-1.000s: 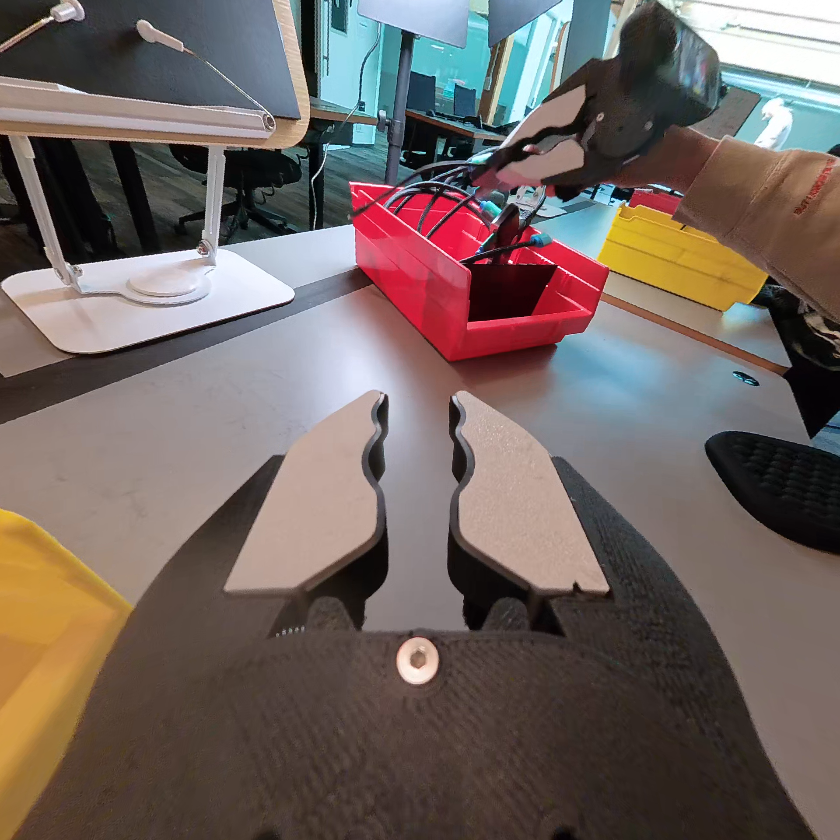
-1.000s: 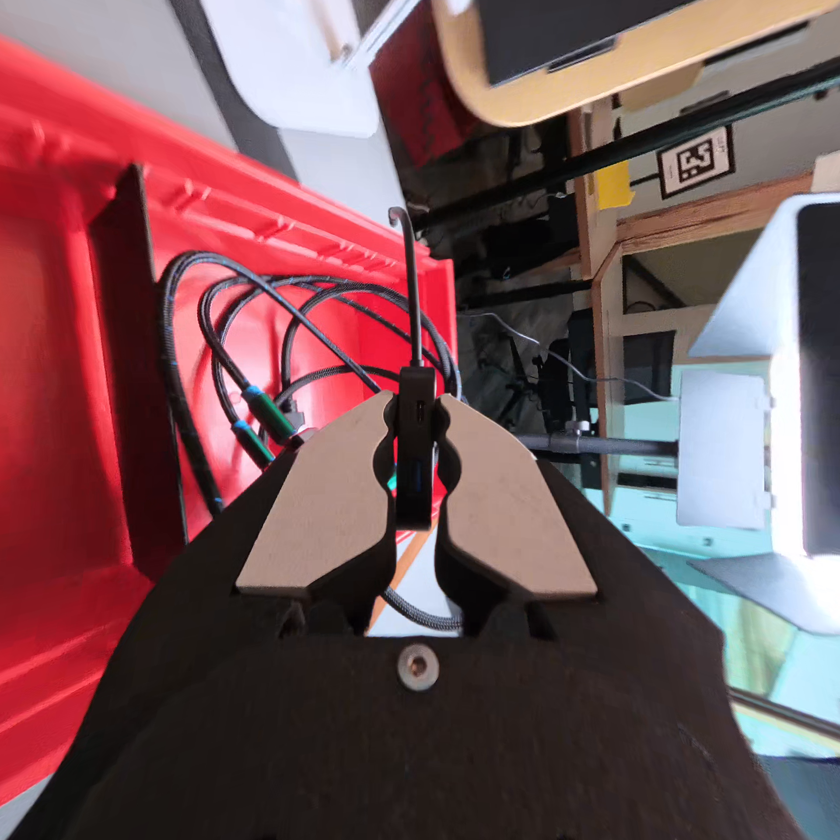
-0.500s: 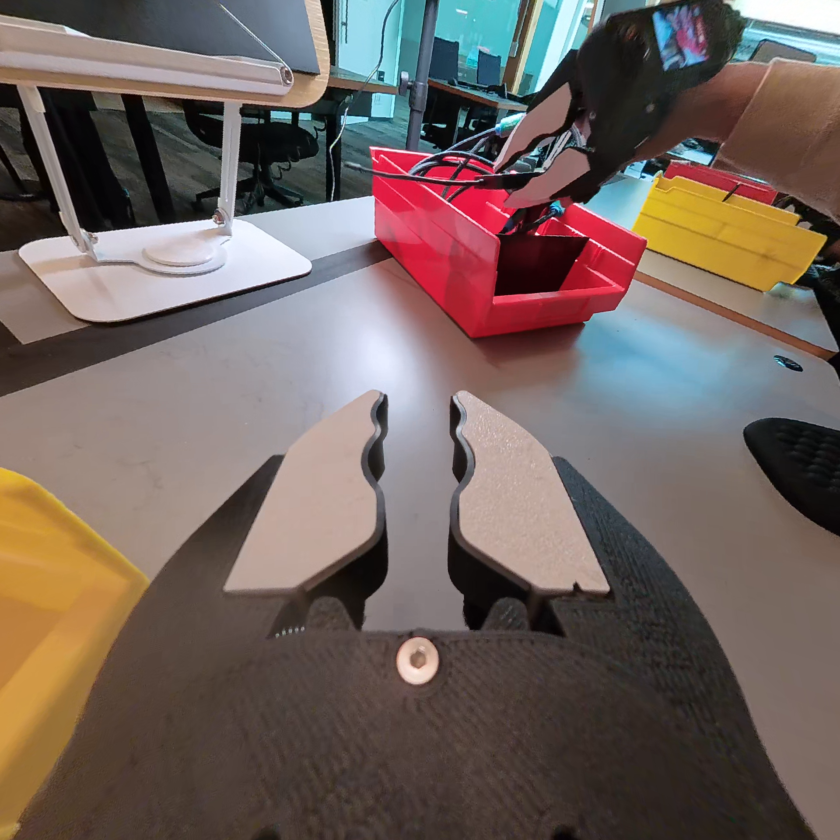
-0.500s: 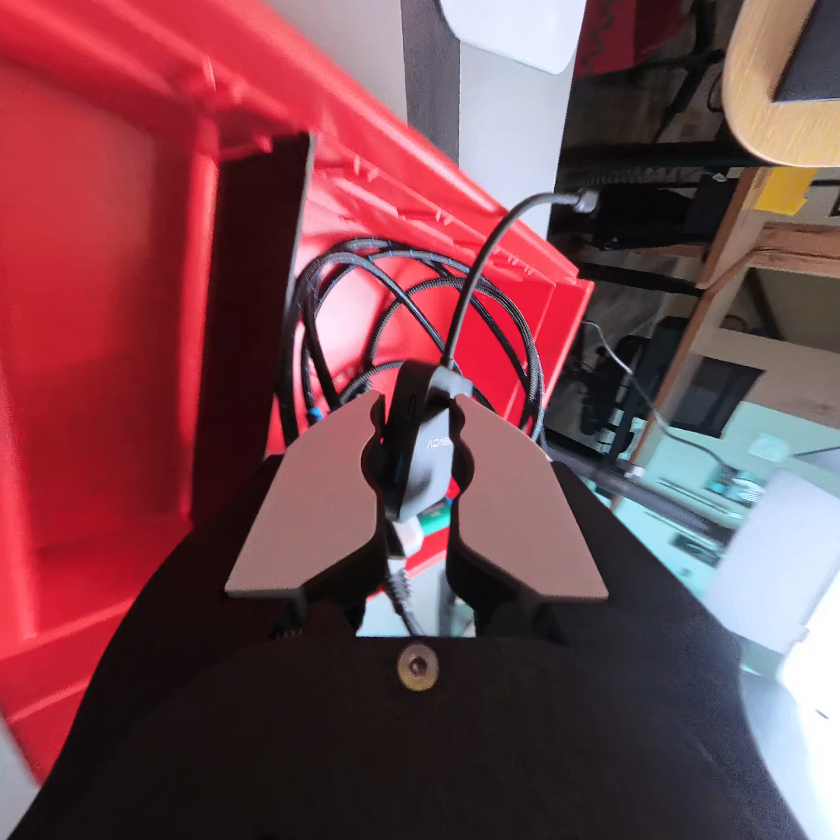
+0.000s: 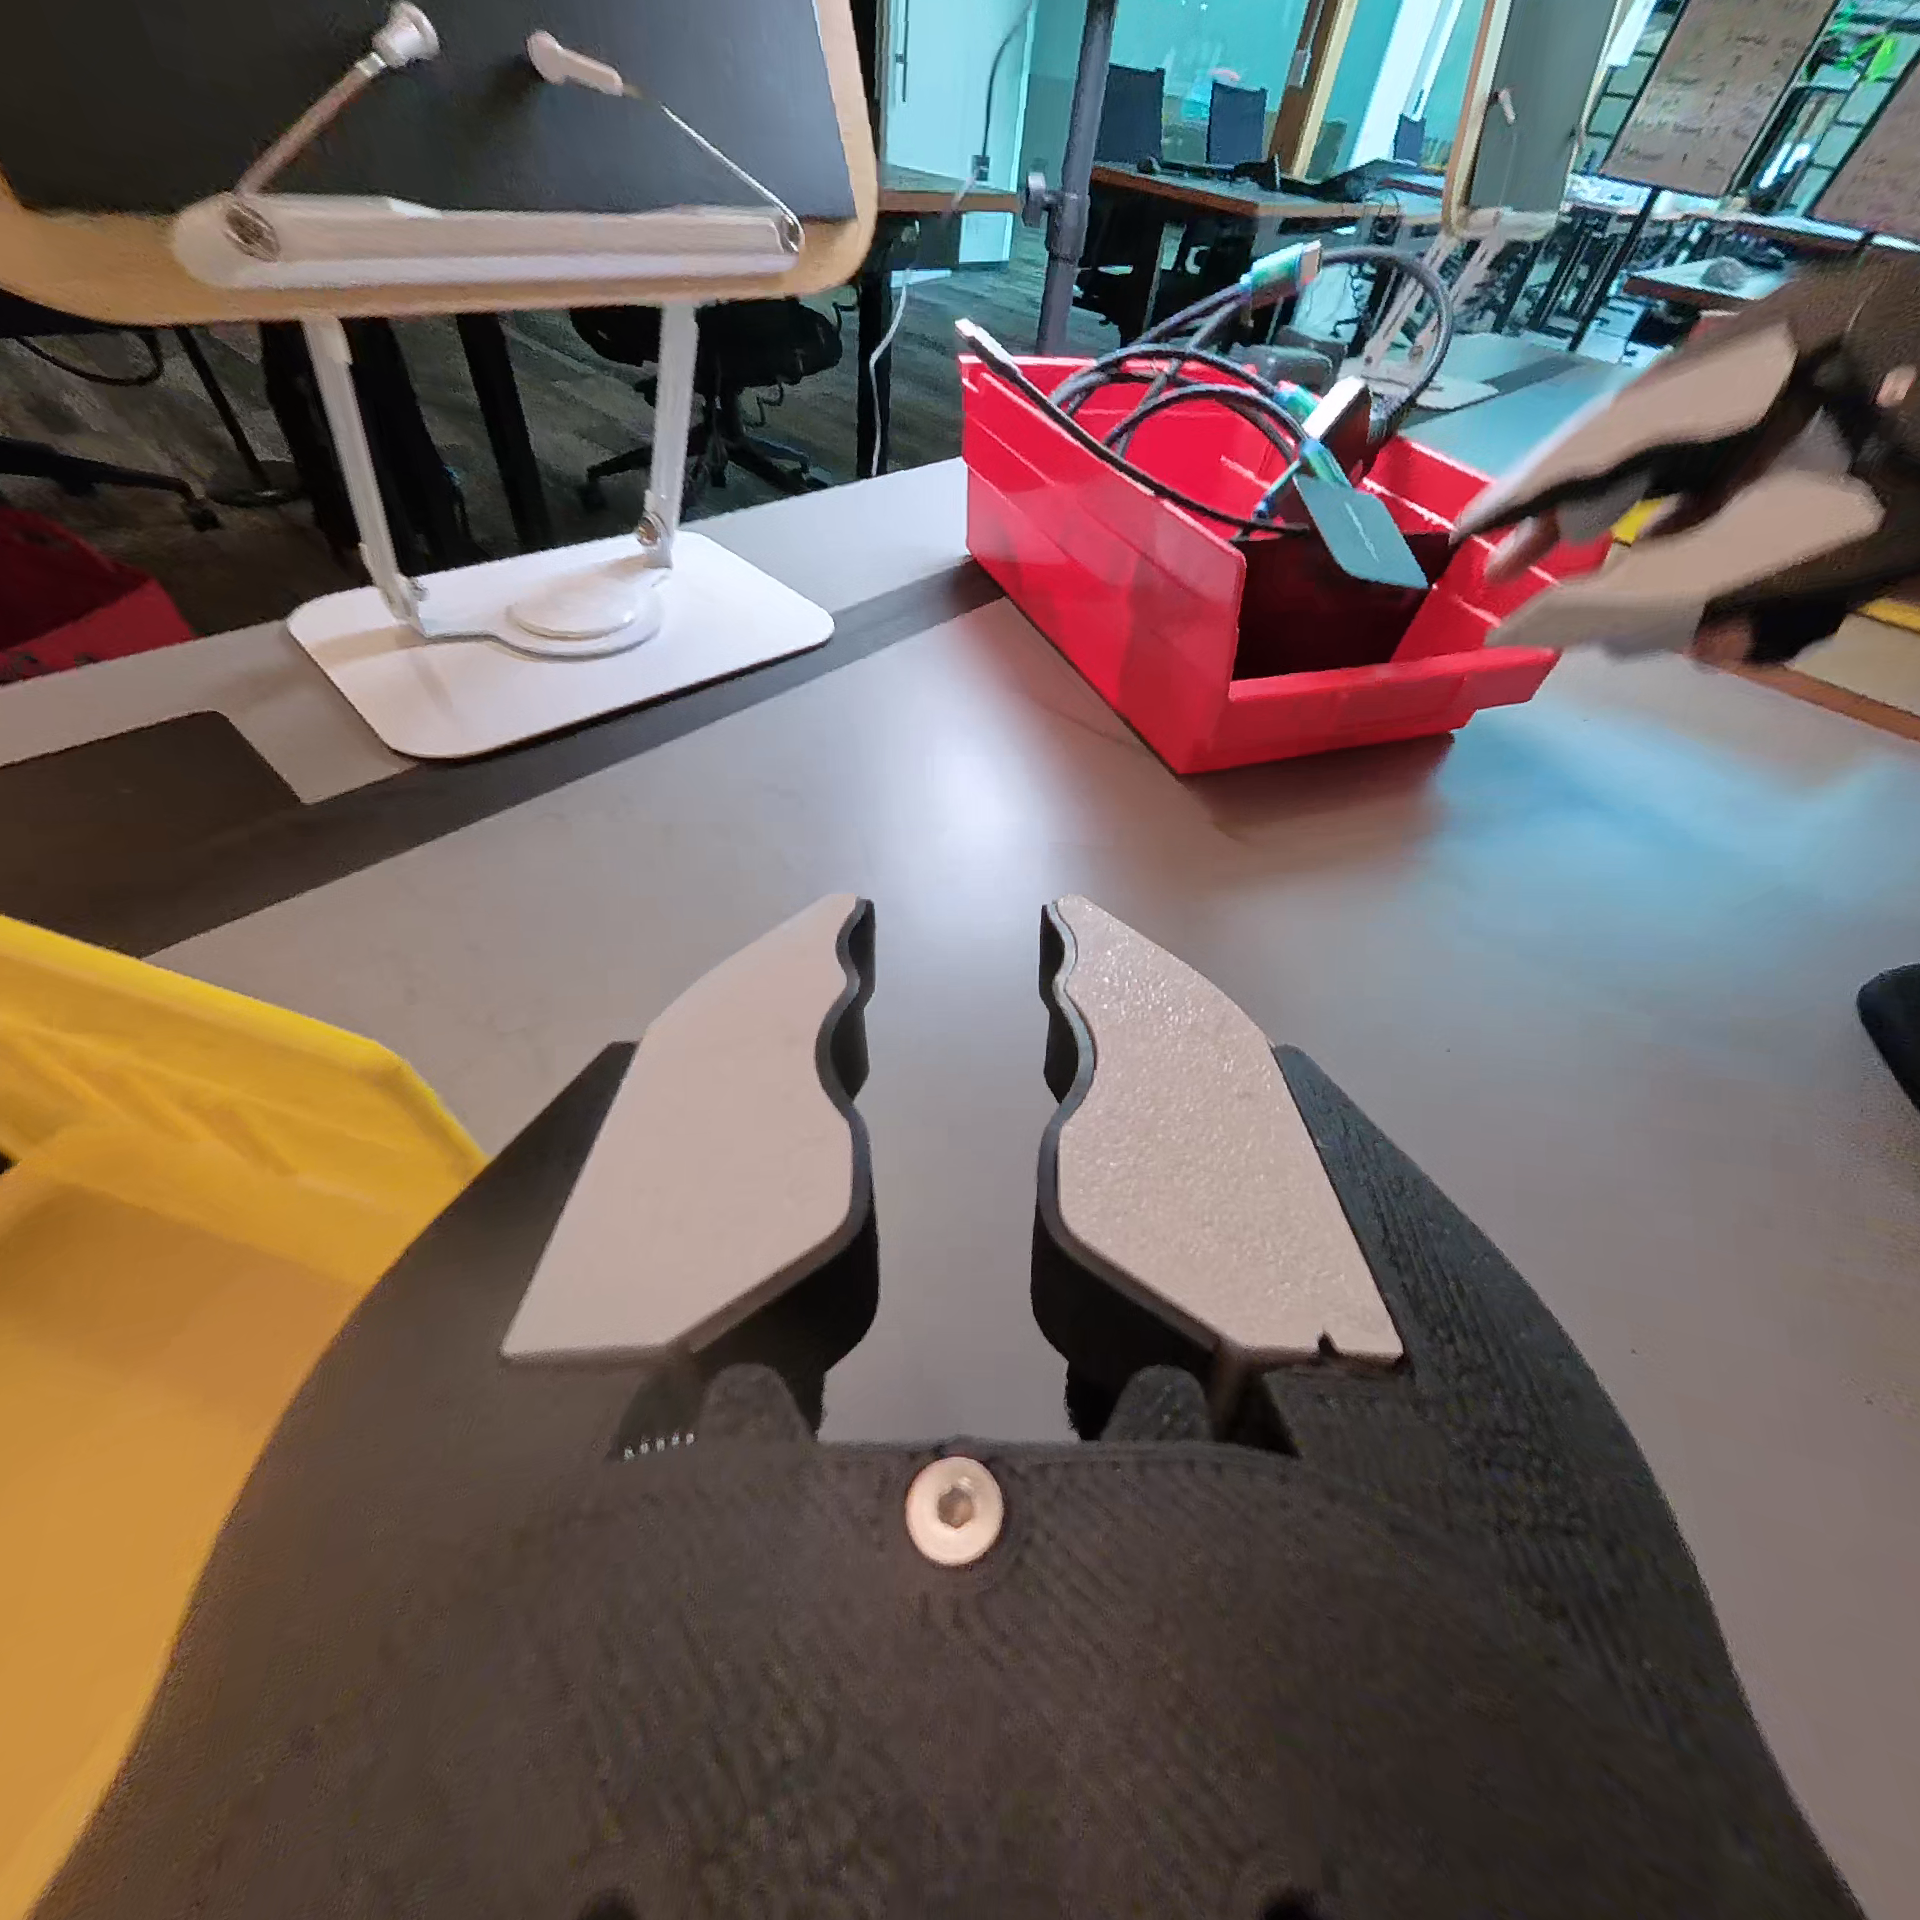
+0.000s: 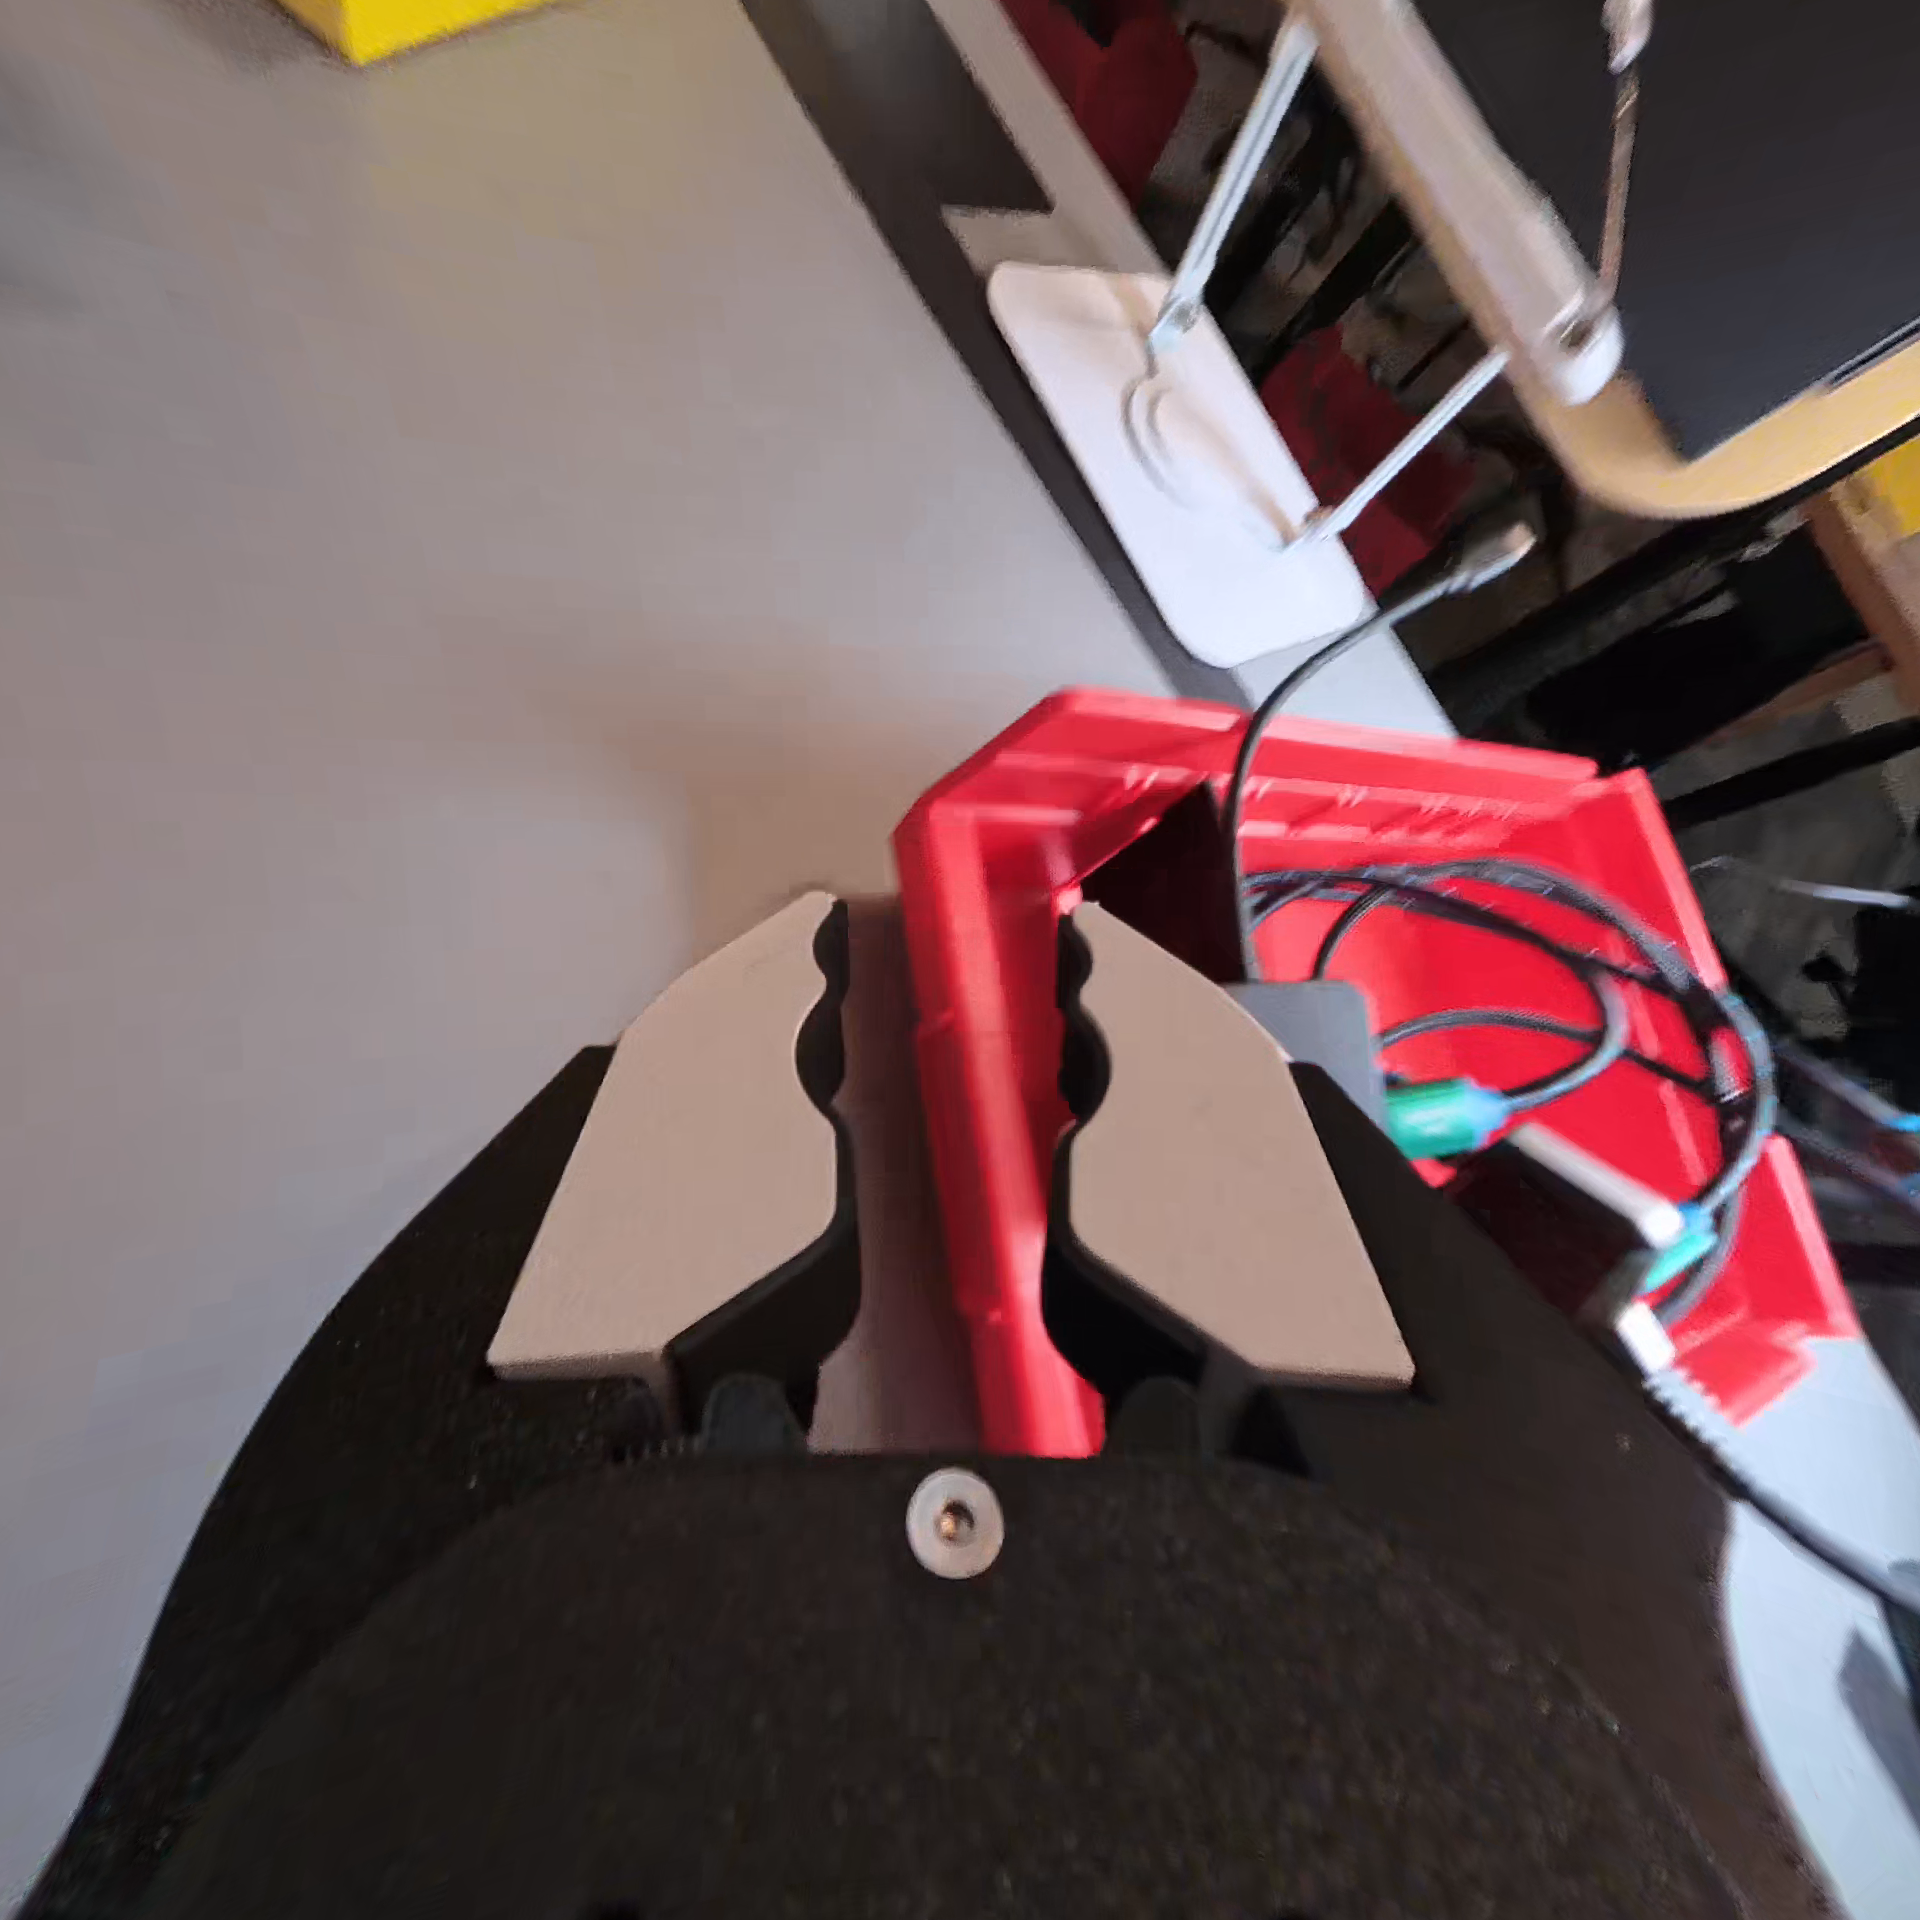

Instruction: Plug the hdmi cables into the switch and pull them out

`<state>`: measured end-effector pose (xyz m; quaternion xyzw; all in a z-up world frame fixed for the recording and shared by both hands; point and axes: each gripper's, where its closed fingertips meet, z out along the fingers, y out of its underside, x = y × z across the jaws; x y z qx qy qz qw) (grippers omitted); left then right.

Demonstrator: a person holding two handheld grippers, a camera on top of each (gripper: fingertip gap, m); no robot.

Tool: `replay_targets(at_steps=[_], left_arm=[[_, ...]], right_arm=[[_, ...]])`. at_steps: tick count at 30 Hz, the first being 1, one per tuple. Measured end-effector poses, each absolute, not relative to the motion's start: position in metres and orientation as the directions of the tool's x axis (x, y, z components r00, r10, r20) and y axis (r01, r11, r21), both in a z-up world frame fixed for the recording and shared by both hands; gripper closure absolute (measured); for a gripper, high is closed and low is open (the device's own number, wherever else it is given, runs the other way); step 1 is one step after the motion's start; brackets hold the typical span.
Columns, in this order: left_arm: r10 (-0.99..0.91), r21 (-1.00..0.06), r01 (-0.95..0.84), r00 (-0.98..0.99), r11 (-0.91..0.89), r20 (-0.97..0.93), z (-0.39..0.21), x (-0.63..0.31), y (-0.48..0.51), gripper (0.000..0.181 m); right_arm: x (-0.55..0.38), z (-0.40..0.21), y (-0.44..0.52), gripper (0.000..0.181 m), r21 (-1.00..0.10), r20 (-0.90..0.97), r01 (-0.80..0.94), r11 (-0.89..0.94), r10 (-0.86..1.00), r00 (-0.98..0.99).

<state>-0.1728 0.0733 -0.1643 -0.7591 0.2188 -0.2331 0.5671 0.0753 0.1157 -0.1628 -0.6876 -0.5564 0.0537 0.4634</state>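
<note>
The black switch (image 5: pixel 1361 535) leans inside the red bin (image 5: pixel 1101 582), among the coiled black hdmi cables (image 5: pixel 1195 416) with green-sleeved plugs. My right gripper (image 5: pixel 1481 582) is open and empty beside the bin's front right corner. In the right wrist view, the right gripper (image 6: pixel 951 914) frames the red bin's corner wall (image 6: pixel 966 1039) between its open fingers. The switch (image 6: pixel 1320 1018) and the cables (image 6: pixel 1558 987) lie just right of it. My left gripper (image 5: pixel 956 925) is open and empty, low over the grey table, well short of the bin.
A yellow bin (image 5: pixel 156 1195) stands close at my left gripper's left. A white stand base (image 5: pixel 561 644) sits at the back left of the table and also shows in the right wrist view (image 6: pixel 1174 468). A black pad (image 5: pixel 1891 1018) lies at the right edge.
My right gripper has opened and let go of the switch, which now rests in the red bin, and has drawn back to the bin's corner. The left gripper stays open.
</note>
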Motion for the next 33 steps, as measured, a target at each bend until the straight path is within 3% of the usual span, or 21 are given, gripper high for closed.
replay_targets(at_steps=[1,5,9,15,19,21,24,26,30,33], left_arm=[[-0.589,-0.964,-0.066,0.802,-0.258,0.103,-0.158,-0.178,0.072,0.150],[-0.544,-0.943,-0.125,0.836,-0.310,0.068,-0.150,-0.214,0.063,0.141],[-0.481,-0.845,-0.326,0.872,-0.425,-0.095,-0.186,-0.262,0.055,0.133],[-0.464,-0.813,-0.340,0.881,-0.473,-0.098,-0.216,-0.282,0.037,0.132],[-0.475,-0.851,-0.307,0.876,-0.426,-0.078,-0.209,-0.269,0.025,0.134],[-0.485,-0.870,-0.302,0.870,-0.390,-0.085,-0.204,-0.264,0.019,0.136],[-0.493,-0.885,-0.281,0.867,-0.371,-0.069,-0.201,-0.262,0.013,0.138],[-0.493,-0.894,-0.263,0.868,-0.363,-0.055,-0.201,-0.263,0.010,0.140],[-0.482,-0.899,-0.254,0.874,-0.356,-0.056,-0.204,-0.269,0.007,0.142],[-0.476,-0.904,-0.239,0.879,-0.355,-0.045,-0.210,-0.272,0.006,0.142]], right_arm=[[0.080,-0.176,0.112,0.143,-0.679,0.447,0.733,0.037,0.813,0.374],[0.109,-0.214,0.111,0.142,-0.545,0.548,0.838,0.026,0.767,0.333],[0.132,-0.217,0.115,0.143,-0.490,0.610,0.871,0.021,0.723,0.326],[0.151,-0.176,0.150,0.137,-0.543,0.636,0.838,-0.043,0.631,0.445],[0.182,-0.167,0.192,0.122,-0.574,0.456,0.742,-0.347,0.617,0.641],[0.191,-0.169,0.211,0.127,-0.589,0.365,0.680,-0.437,0.606,0.706],[0.175,-0.179,0.217,0.151,-0.618,0.183,0.603,-0.504,0.654,0.734],[0.173,-0.180,0.225,0.166,-0.611,0.211,0.616,-0.496,0.648,0.732],[0.151,-0.155,0.226,0.172,-0.631,0.238,0.668,-0.395,0.721,0.651],[0.137,-0.111,0.237,0.174,-0.704,0.291,0.650,-0.287,0.719,0.632]])
